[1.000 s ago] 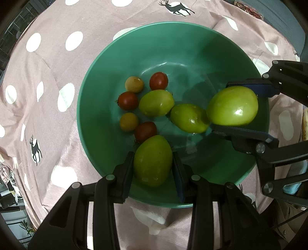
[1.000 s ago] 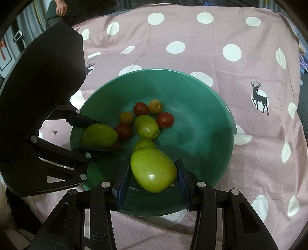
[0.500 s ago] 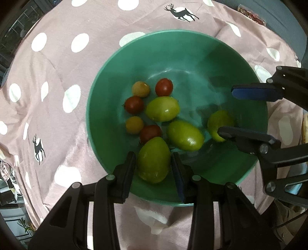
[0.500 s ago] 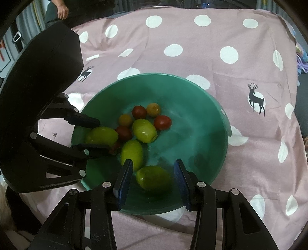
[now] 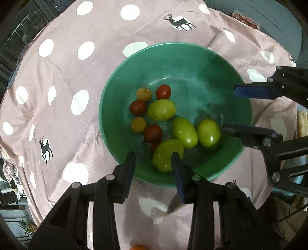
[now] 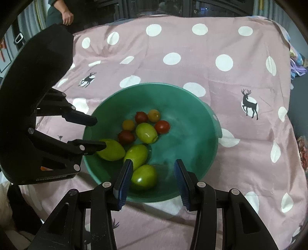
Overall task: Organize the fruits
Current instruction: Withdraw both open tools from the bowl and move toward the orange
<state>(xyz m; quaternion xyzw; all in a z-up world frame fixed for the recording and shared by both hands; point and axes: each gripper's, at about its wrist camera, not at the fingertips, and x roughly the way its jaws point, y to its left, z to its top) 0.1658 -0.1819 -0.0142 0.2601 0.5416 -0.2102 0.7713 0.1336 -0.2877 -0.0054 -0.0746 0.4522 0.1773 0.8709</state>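
A green bowl (image 5: pixel 236 96) (image 6: pixel 192 107) sits on the pink dotted cloth. It holds several green fruits (image 5: pixel 161 110) (image 6: pixel 146 132) and several small red and yellow tomatoes (image 5: pixel 163 92) (image 6: pixel 162 126). My left gripper (image 5: pixel 153 163) is open and empty above the bowl's near rim, with a green fruit (image 5: pixel 165 153) lying loose below it. My right gripper (image 6: pixel 153 173) is open and empty over the bowl's near side, above another green fruit (image 6: pixel 144 177). Each gripper shows in the other's view: the right one (image 5: pixel 231 109), the left one (image 6: pixel 98 132).
The pink cloth (image 5: pixel 67 63) (image 6: pixel 211 38) with white dots and deer prints covers the table all around the bowl. An orange thing (image 5: pixel 137 247) peeks in at the bottom edge of the left wrist view. A person (image 6: pixel 63 11) stands at the far left.
Both grippers have opened and let their green fruits drop into the bowl, the right one first, then the left. Both have pulled up and back from the bowl.
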